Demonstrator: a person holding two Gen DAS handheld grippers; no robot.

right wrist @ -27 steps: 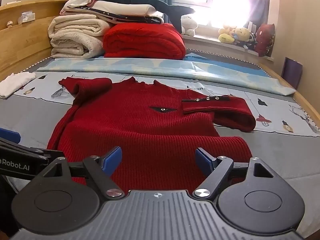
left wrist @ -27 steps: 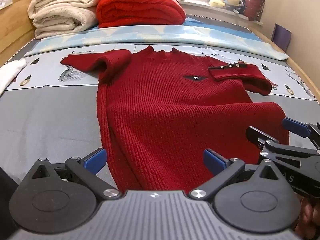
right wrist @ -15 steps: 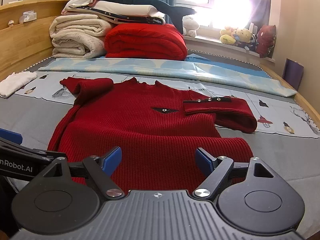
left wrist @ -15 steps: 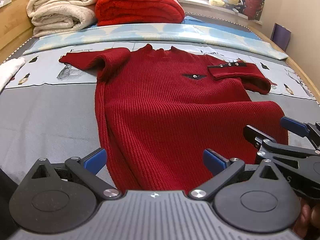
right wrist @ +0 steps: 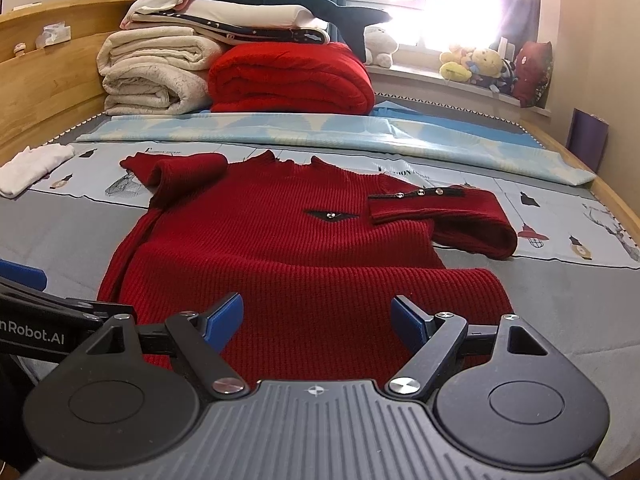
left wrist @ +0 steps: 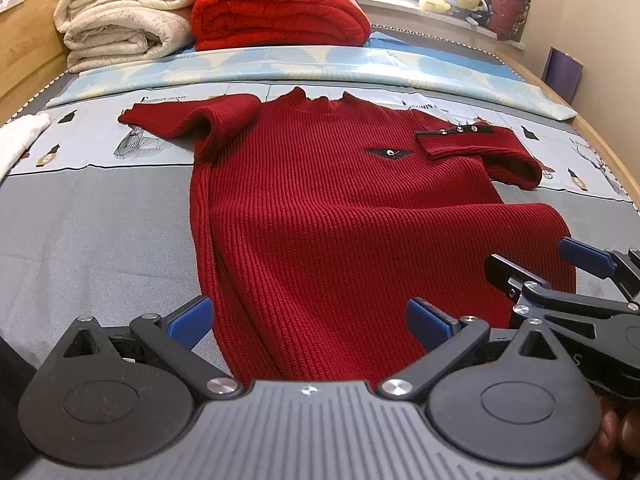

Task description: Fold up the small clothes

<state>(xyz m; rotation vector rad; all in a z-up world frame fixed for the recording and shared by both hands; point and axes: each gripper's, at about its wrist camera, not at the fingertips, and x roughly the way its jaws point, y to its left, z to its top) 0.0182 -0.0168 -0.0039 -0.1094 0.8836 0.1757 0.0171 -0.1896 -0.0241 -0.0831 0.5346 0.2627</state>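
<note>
Two grippers hang low over the near hem of a red knitted sweater (left wrist: 340,216), which lies flat and face up on the grey part of the bed cover (left wrist: 92,240), neck pointing away toward the stacked blankets. The left gripper (left wrist: 308,318) has its jaws spread wide with nothing pinched, straddling the hem toward the garment's left side seam; the right gripper (right wrist: 316,316) is likewise released, its blue pads standing apart over the hem's right half. That pairing looks like a set-up for taking both bottom corners at once. The right sleeve (right wrist: 444,216) is already folded in over the chest, buttons up, while the left sleeve (left wrist: 188,120) sticks out sideways, so the fold seems only partly begun. Open cover lies on both sides of the body, and a clear strip separates the collar from the pale blue sheet (left wrist: 360,64). A white cloth (right wrist: 32,164) sits well off to the left, out of the way.
</note>
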